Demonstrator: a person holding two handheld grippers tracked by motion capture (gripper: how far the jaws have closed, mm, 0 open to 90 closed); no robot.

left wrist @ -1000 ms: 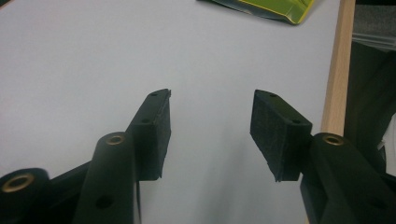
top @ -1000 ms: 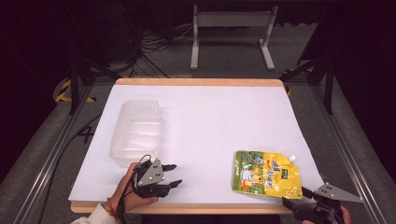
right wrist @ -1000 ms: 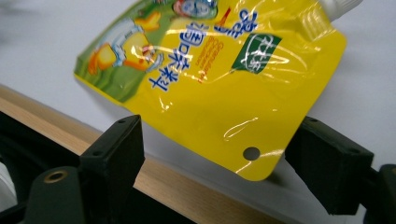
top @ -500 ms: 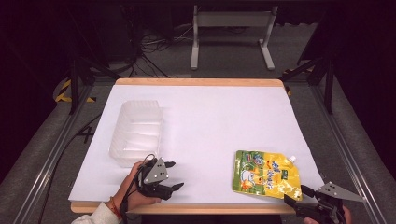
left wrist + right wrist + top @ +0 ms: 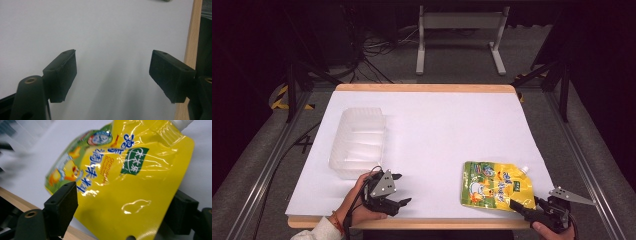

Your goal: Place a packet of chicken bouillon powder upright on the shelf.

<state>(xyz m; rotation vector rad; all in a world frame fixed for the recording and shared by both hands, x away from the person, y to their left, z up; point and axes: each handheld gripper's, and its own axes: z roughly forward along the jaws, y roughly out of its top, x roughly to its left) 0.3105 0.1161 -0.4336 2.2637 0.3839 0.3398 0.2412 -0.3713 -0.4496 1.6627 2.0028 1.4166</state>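
A yellow and green spouted pouch (image 5: 494, 185) lies flat near the table's front right, its white cap (image 5: 524, 170) pointing to the far right. My right gripper (image 5: 524, 206) reaches in from the front right corner, its tips at the pouch's near edge. In the right gripper view its jaws stand open (image 5: 125, 190) on either side of the pouch (image 5: 140, 182), with no pad pressing on it. My left gripper (image 5: 402, 189) rests at the front left and points right. Its jaws have just been opening and hold nothing (image 5: 113, 52), with bare white table between them.
A clear plastic tray (image 5: 359, 142) stands empty on the left of the white table (image 5: 452, 130), just beyond the left hand. The wooden front edge (image 5: 437, 222) runs close under both grippers and shows in the left gripper view (image 5: 191, 37). Cables and metal frame legs lie beyond the table.
The left gripper's jaws have spread wider while the hand stayed in place. The right gripper has edged in toward the pouch's near corner.
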